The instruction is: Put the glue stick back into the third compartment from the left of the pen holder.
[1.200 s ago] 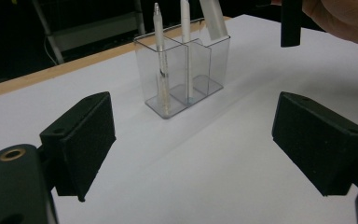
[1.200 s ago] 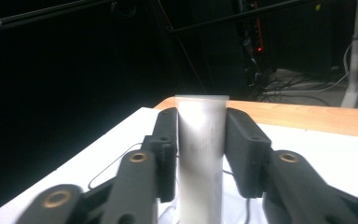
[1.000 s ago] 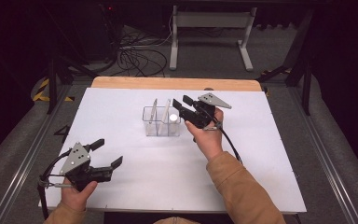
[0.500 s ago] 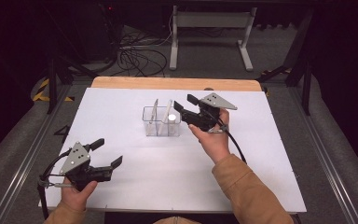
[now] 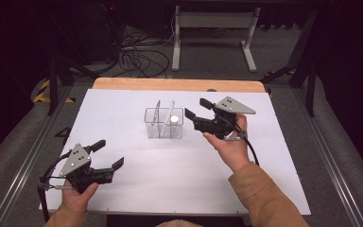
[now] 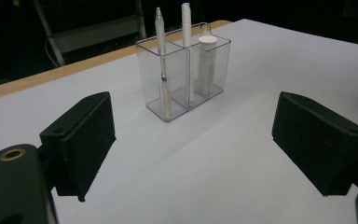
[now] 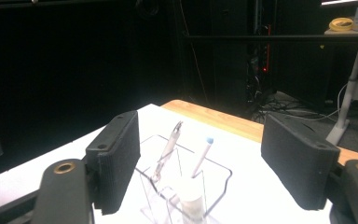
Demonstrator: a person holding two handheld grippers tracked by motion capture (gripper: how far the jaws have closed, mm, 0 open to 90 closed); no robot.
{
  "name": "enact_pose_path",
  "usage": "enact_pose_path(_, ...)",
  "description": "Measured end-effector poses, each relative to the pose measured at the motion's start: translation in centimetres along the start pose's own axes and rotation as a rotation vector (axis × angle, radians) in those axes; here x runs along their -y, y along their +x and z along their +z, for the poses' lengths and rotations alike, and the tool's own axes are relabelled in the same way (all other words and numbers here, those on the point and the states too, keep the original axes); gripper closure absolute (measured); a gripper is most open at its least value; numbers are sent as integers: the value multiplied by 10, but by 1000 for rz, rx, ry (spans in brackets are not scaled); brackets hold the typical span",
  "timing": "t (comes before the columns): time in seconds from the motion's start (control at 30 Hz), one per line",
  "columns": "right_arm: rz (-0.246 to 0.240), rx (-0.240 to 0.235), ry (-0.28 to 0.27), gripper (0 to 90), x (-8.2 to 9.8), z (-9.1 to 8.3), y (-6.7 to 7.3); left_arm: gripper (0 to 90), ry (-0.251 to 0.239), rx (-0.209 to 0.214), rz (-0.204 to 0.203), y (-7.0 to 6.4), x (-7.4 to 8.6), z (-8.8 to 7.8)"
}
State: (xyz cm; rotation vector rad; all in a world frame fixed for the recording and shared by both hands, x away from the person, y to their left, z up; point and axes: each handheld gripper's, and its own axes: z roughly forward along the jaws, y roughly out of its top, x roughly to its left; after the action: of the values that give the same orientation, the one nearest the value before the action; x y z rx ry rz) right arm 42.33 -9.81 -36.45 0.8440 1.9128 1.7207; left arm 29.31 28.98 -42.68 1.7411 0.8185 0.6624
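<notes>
Clear plastic three-compartment organiser (image 5: 164,124) mid white desk (image 5: 123,109), holding two white pens (image 6: 160,56) and white tube (image 6: 206,60), one per compartment. Right tongs (image 5: 199,108) just beside it, jaws just been opening, nothing between. Placing looks done. Left tongs (image 5: 108,153) released, well apart.

I'm working in what looks like a lab or test room set up for recording. The white table (image 5: 137,184) has a bare wooden strip (image 5: 179,84) along its far edge and metal rails (image 5: 23,161) down its sides. Beyond the far edge I see grey carpet, a tangle of black cables (image 5: 139,54), a white desk frame (image 5: 212,28) and black-and-yellow hazard tape (image 5: 41,91) near the far left corner. Everything around is dark.
</notes>
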Motion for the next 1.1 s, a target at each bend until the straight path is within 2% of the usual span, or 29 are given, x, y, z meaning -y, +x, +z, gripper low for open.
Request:
enact_pose_path(0.3,-13,1,10,282,3,-28,-2,138,-5,-4,-2,0,0,-1)
enact_pose_path(0.5,-48,-4,24,277,10,-43,-3,138,-7,-4,-4,0,0,-2)
enact_pose_path(0.67,-51,3,37,275,17,-56,-6,138,-7,-6,-4,-1,0,-1)
enact_pose_path(0.93,-44,6,79,272,34,-73,-14,138,-10,-6,-8,-1,0,-1)
enact_pose_path(1.1,-70,7,116,264,43,-80,-16,133,-17,-5,-8,-1,0,-2)
